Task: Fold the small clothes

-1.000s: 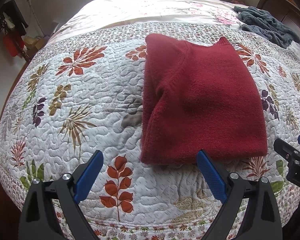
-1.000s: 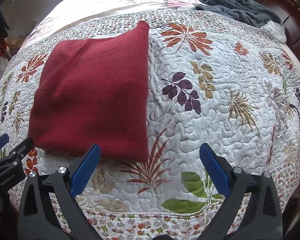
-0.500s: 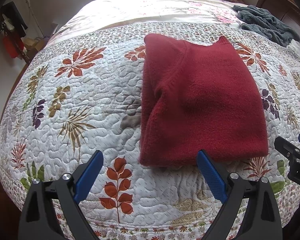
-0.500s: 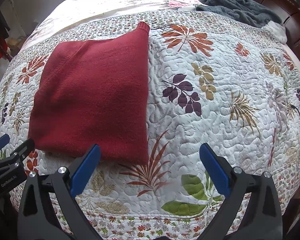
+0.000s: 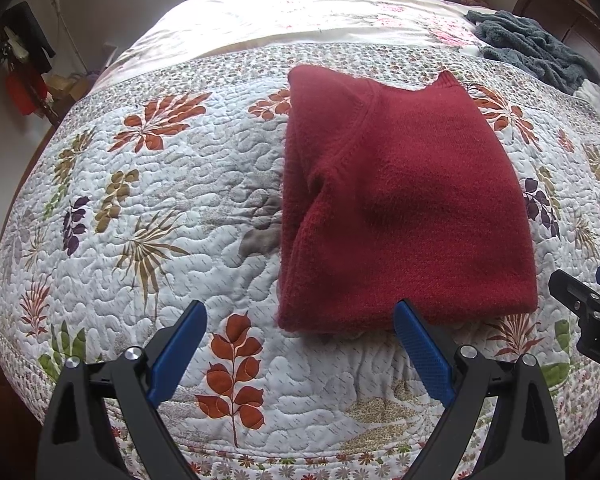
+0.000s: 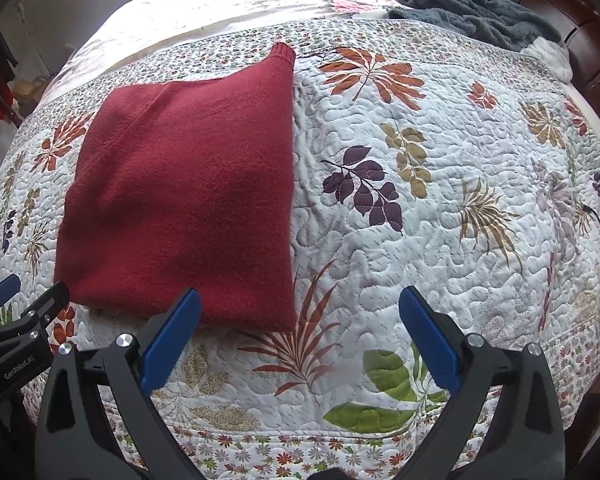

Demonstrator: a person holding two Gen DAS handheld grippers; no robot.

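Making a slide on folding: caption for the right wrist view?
Open right gripper hovers before a folded red sweater on a leaf-print quilt.

Cut off and hidden parts

The crumpled grey-blue fleece blanket [image 5: 540, 54] runs off the right edge; the folded dark red knitted sweater [image 6: 188, 184] hides its sleeves, and its near hem sits partly behind blue pads [image 6: 172, 338].

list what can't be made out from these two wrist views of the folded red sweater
- Red sweater sleeves and inner layers: both views, covered by its own top fold.
- Right tool in the left wrist view: cut off by the right edge.
- Items beside the bed, upper left: too small and dark.
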